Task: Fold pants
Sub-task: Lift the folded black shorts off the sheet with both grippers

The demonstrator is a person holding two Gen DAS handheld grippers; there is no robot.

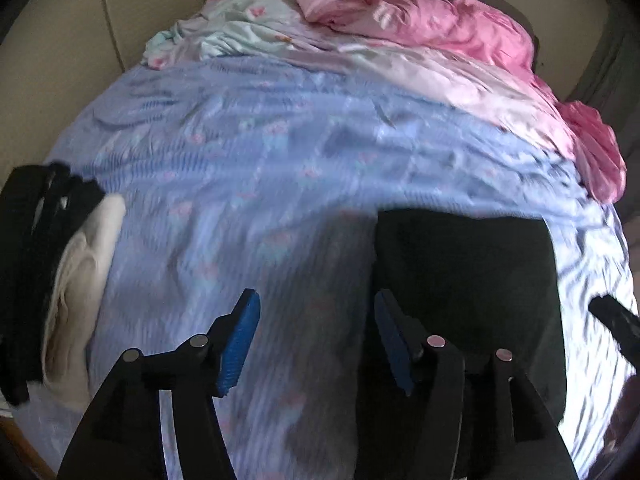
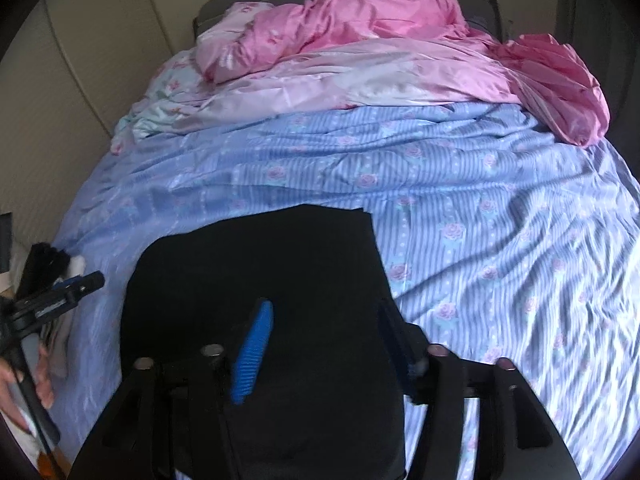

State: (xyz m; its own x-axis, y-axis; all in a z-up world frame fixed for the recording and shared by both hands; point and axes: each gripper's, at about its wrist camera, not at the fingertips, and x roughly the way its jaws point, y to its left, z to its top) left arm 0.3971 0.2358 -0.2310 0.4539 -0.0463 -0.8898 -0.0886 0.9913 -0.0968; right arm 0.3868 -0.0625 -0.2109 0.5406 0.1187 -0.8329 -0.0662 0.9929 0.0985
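Note:
The black pants [image 2: 264, 280] lie folded flat on the blue striped bedsheet [image 2: 480, 208]. In the left wrist view the pants [image 1: 464, 272] sit to the right of the open, empty left gripper [image 1: 316, 344], which hovers over the sheet at their left edge. The right gripper [image 2: 324, 344] is open and empty, held just above the near part of the pants. The left gripper also shows at the left edge of the right wrist view [image 2: 76, 284], held by a hand. The right gripper's tip shows at the right edge of the left wrist view [image 1: 612, 316].
A pile of black and white clothes [image 1: 60, 280] lies at the bed's left edge. Pink and pale quilts [image 2: 360, 40] are bunched at the head of the bed. A beige wall [image 2: 80, 60] runs along the left side.

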